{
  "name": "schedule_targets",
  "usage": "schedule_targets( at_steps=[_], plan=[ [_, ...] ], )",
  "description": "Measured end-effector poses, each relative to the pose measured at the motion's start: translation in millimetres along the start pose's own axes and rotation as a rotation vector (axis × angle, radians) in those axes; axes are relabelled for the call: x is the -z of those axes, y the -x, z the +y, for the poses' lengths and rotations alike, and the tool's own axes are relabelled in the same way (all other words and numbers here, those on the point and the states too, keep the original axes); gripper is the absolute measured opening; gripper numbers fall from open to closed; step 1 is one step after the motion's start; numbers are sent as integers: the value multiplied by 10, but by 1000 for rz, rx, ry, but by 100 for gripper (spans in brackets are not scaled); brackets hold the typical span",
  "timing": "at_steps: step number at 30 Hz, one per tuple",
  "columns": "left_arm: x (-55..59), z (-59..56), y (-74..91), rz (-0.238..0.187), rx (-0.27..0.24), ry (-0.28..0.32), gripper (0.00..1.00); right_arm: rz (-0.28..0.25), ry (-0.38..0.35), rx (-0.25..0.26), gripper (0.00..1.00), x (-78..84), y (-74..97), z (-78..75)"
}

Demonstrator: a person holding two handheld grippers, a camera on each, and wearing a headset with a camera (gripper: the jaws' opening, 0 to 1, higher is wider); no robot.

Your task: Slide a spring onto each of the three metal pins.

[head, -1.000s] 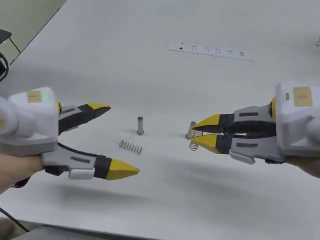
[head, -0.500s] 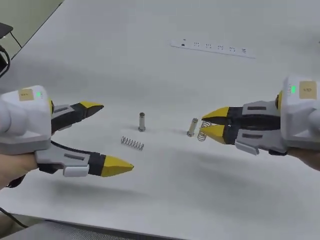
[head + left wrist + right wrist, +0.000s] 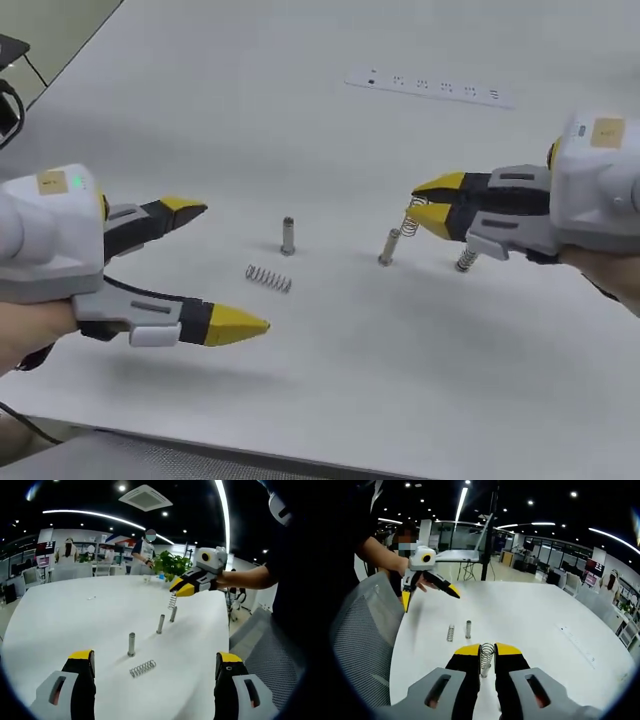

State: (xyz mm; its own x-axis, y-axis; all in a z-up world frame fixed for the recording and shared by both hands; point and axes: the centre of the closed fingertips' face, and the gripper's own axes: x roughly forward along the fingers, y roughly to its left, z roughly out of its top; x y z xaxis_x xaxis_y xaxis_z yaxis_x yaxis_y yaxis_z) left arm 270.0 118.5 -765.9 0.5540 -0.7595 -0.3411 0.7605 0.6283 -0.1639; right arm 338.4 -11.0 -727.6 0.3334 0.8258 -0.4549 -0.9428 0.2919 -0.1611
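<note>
A: What sits nearest?

B: The left gripper [image 3: 215, 266]: grey plastic body, black shanks, pointed yellow tips. Its jaws gape wide with nothing between them. Just past the lower tip, the loose spring [image 3: 268, 279] lies flat on the matt white table [image 3: 330, 400]. It is a short coil of thin bright wire.

A: And the pins?

B: Small smooth cylinders of dull grey metal, standing on end. The left pin [image 3: 288, 236] is bare, just behind the loose spring. The middle pin [image 3: 388, 247] is bare too and leans a little in the head view. The third pin [image 3: 465, 260] looks ribbed, as though wire were wound round it, but it is too small to be sure.

A: The other claw?

B: The right gripper [image 3: 418, 203] has its jaws nipped almost together on the held spring [image 3: 487, 656], which stands upright between the yellow tips in the right gripper view. In the head view that coil hangs off the table, its lower end close beside the middle pin's top. I cannot tell whether they touch.

A: Anything in the way?

B: The right gripper's body covers part of the third pin. Farther back a long white power strip [image 3: 432, 88] lies flat, well apart from the pins. Beyond the table's edge, the left gripper view shows a green plant [image 3: 170, 565]. The right gripper view shows a mesh chair [image 3: 360, 645].
</note>
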Motion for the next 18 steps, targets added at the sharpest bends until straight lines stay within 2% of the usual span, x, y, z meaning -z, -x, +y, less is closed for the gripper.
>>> schedule_targets(
  at_steps=[11,18],
  plan=[
    [2,23,26,-5,-7,12,98,17,-51,19,7,116,-121,-87],
    [2,17,28,-9,-8,17,98,21,-66,19,7,166,-175,-86]
  ],
)
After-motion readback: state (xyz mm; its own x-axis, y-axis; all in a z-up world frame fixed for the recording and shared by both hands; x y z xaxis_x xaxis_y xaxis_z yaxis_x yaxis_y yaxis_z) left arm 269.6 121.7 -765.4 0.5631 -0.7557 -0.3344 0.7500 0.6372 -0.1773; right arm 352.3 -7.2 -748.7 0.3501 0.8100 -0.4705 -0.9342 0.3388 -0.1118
